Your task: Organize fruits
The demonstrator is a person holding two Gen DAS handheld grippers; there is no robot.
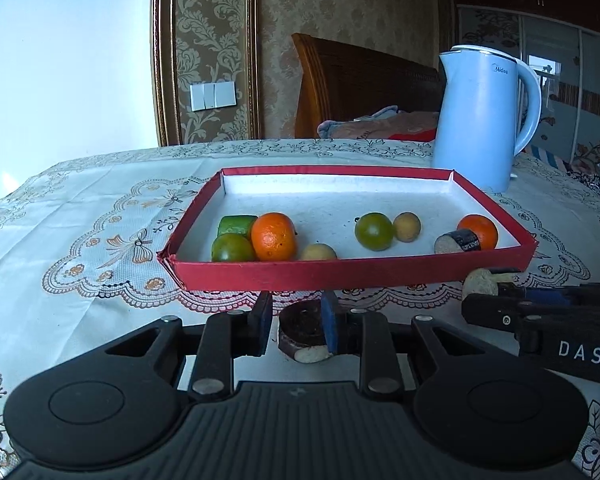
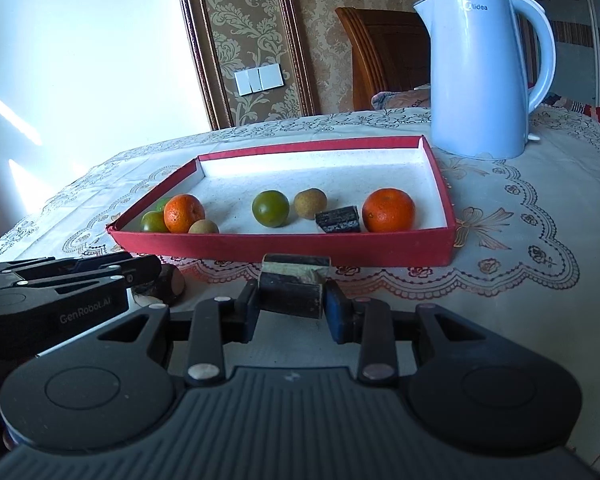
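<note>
A red tray (image 1: 340,274) with a white floor holds two oranges (image 1: 273,237), two green citrus fruits (image 1: 374,231), two small brown fruits (image 1: 407,227), a green piece (image 1: 236,225) and a dark cane piece (image 1: 460,241). In front of the tray, my left gripper (image 1: 298,320) stands slightly open around a second dark cane piece (image 1: 304,336). That piece rests on the cloth, with a thin gap at the left pad. My right gripper (image 2: 292,296) is shut on a third cane piece (image 2: 292,292), just short of the tray's (image 2: 284,246) near wall. It also shows in the left wrist view (image 1: 472,300).
A pale blue electric kettle (image 1: 480,120) stands behind the tray's far right corner. The table wears a white embroidered cloth (image 2: 520,260) with free room right of the tray. A wooden headboard (image 1: 360,80) and a wall are beyond the table. My left gripper (image 2: 152,268) is close on the right one's left.
</note>
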